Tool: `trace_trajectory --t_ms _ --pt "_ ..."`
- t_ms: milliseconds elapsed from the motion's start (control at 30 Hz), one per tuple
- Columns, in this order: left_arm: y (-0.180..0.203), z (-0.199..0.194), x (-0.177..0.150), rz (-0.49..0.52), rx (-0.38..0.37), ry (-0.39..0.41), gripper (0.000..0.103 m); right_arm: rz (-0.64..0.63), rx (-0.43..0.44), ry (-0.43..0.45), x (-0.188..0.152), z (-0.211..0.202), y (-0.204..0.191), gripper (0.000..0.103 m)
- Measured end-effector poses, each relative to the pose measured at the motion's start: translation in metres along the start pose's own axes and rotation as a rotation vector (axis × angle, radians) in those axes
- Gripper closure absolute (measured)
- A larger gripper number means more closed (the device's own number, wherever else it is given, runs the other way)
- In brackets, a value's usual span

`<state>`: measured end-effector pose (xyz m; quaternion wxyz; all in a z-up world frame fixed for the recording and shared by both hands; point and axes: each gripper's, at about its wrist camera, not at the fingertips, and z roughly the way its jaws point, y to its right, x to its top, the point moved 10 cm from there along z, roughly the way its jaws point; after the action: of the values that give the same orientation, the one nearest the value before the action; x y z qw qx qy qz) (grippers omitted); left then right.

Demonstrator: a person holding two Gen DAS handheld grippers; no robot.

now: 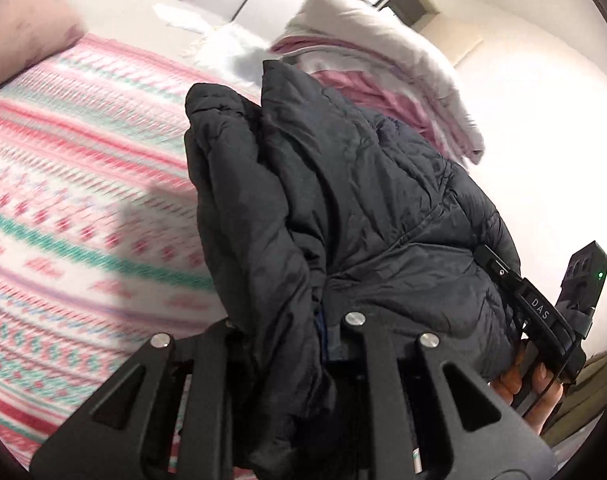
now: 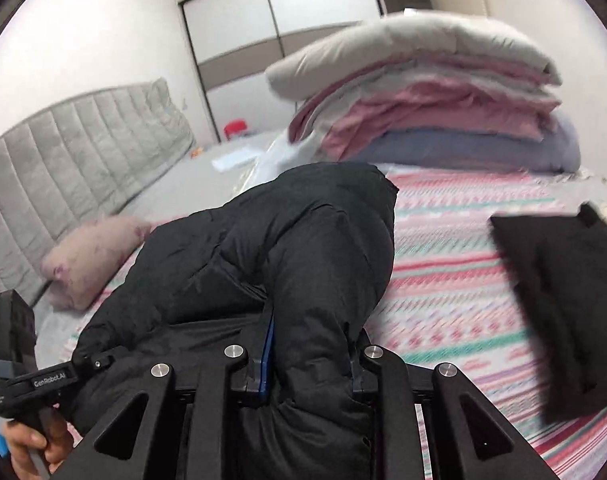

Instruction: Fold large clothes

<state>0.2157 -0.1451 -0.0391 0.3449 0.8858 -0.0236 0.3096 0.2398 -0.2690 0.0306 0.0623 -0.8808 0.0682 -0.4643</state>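
Note:
A black padded jacket (image 1: 343,200) hangs bunched above the striped pink, white and green bedspread (image 1: 83,200). My left gripper (image 1: 323,320) is shut on a thick fold of it, and the cloth hides the fingertips. In the right wrist view the same jacket (image 2: 295,248) drapes over my right gripper (image 2: 303,356), which is shut on another fold beside a blue pad. Each view shows the other tool's handle, gripped by a hand (image 1: 519,384) (image 2: 27,440), with its front end buried in the jacket.
Folded quilts (image 2: 423,92) are stacked at the far side of the bed. A pink pillow (image 2: 91,256) lies by the grey padded headboard (image 2: 63,152). A black folded garment (image 2: 563,304) lies on the bedspread to the right. Wardrobe doors (image 2: 271,12) stand behind.

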Motion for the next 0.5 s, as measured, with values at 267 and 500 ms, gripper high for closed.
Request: trace_trajectory --t_ms 267,500 --pt "0.114 0.049 0.012 0.061 -0.173 0.037 0.085 -0.095 -0.075 0.108 0.057 -0.052 0.085 0.080" --pt "0.251 0.106 0.017 0.171 -0.321 0.050 0.085 -0.175 -0.208 0.244 0.125 -0.129 0.192 0.080"
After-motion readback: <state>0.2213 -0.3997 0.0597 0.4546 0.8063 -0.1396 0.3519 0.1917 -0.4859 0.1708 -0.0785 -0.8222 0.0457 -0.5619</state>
